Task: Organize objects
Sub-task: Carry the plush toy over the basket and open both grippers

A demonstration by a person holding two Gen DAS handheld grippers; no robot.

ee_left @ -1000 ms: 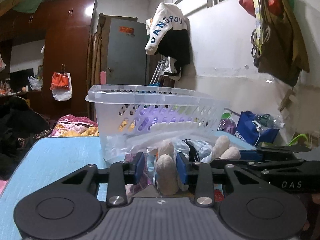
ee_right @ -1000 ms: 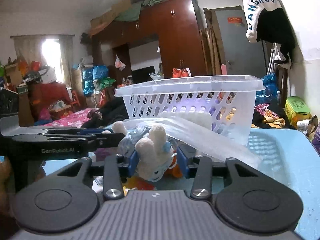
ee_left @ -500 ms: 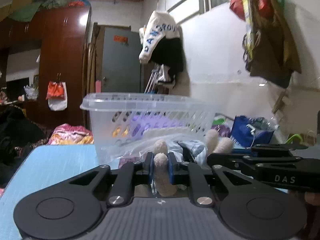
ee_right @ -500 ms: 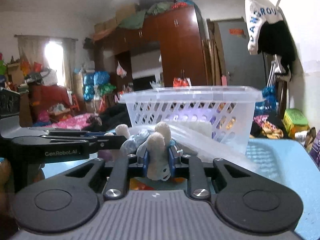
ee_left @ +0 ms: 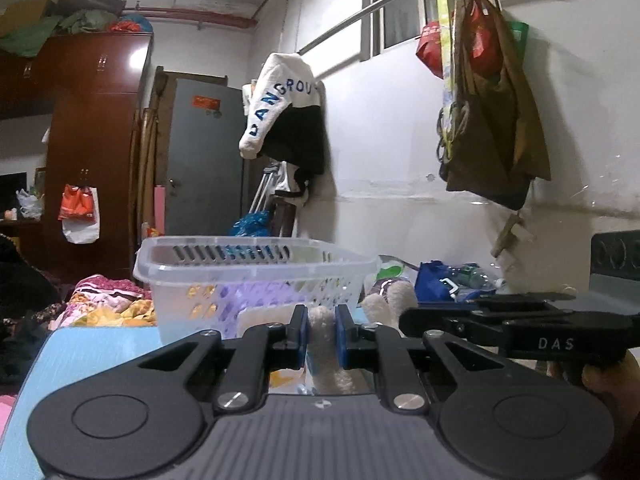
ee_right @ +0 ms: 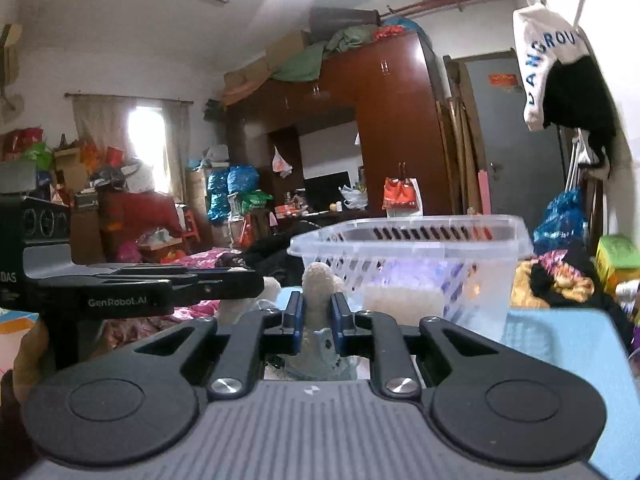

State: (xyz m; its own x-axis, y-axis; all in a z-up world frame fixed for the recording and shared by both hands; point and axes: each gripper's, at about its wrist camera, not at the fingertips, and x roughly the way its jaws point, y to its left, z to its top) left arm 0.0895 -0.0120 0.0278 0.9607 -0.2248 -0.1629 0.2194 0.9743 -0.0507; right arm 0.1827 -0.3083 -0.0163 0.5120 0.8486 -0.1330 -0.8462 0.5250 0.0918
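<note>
Raised plush toy, limbs upright in both clamped grippers.

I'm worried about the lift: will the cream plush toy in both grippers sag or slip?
The cream plush toy looks soft, so it probably sags between the left gripper and right gripper. Its fuzzy limbs are squeezed by shut pads, so slipping seems unlikely. Likely light.

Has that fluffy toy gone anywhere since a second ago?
Yes, upward. Both grippers are shut on the plush toy, and in the right wrist view its limb now reaches the rim of the clear basket; before it sat below.
</note>
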